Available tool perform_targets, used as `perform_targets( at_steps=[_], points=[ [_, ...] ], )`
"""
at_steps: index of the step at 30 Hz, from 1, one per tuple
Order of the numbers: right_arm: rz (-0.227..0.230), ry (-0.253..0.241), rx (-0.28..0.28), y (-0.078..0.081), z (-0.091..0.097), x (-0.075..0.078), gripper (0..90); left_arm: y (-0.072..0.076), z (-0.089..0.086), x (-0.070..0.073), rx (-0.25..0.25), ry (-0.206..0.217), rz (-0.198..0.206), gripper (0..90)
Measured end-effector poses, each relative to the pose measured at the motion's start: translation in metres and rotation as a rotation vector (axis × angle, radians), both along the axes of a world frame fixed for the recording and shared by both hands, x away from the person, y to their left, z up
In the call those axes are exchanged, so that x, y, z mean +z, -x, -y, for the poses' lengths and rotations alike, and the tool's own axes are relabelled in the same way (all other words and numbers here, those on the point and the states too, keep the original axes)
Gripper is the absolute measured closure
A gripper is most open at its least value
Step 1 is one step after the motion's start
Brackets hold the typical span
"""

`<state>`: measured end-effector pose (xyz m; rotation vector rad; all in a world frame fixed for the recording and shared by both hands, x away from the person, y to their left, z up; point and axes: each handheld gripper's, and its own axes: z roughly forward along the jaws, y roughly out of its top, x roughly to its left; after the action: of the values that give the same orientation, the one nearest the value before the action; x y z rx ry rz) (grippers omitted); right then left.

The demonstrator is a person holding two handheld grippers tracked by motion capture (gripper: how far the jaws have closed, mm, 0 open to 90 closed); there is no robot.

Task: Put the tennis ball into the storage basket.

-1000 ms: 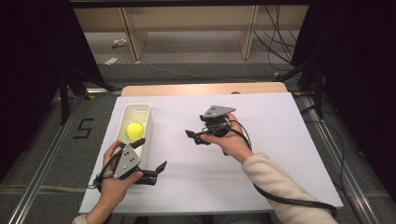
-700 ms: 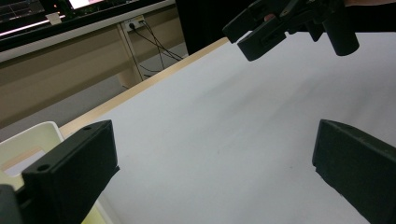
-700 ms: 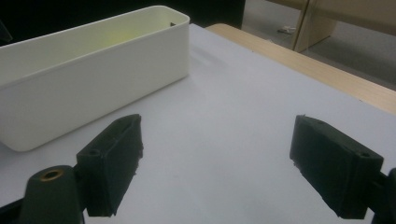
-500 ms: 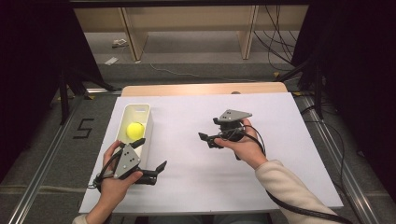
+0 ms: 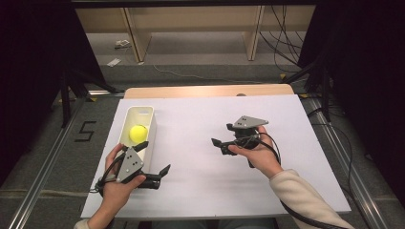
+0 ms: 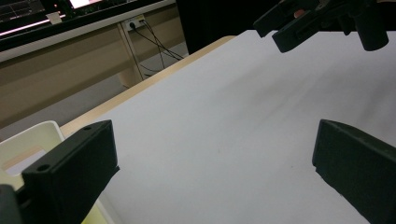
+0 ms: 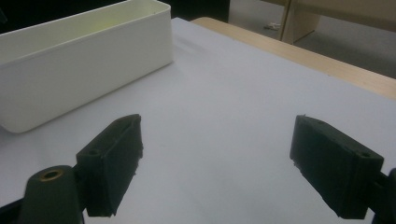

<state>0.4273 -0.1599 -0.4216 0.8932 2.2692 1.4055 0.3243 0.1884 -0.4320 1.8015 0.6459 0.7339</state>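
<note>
A yellow ball lies inside a white oblong bin at the left of the white-covered table. My left gripper is held just in front of the bin's near end, open, with nothing between its jaws. In the left gripper view the left gripper looks across bare white sheet, with a corner of the bin at lower left and the right gripper far off at upper right. My right gripper hovers open right of the table's centre, pointing left. The right gripper faces the bin's side wall.
The white sheet covers the table, with a strip of wooden edge showing at the far side. Cables trail from both grippers toward the person. Dark stands and floor rails flank the table.
The right gripper has drawn back to the right and a little toward the person, away from the bin. The left gripper and the ball have stayed put.
</note>
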Motion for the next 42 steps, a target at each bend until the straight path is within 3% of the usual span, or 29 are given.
perform_targets(
  at_steps=[42],
  points=[
    [0.007, -0.023, -0.119, 0.036, 0.076, -0.002, 17.8, 0.0, 0.0, 0.0, 0.003, 0.002, -0.002, 0.0]
  ],
)
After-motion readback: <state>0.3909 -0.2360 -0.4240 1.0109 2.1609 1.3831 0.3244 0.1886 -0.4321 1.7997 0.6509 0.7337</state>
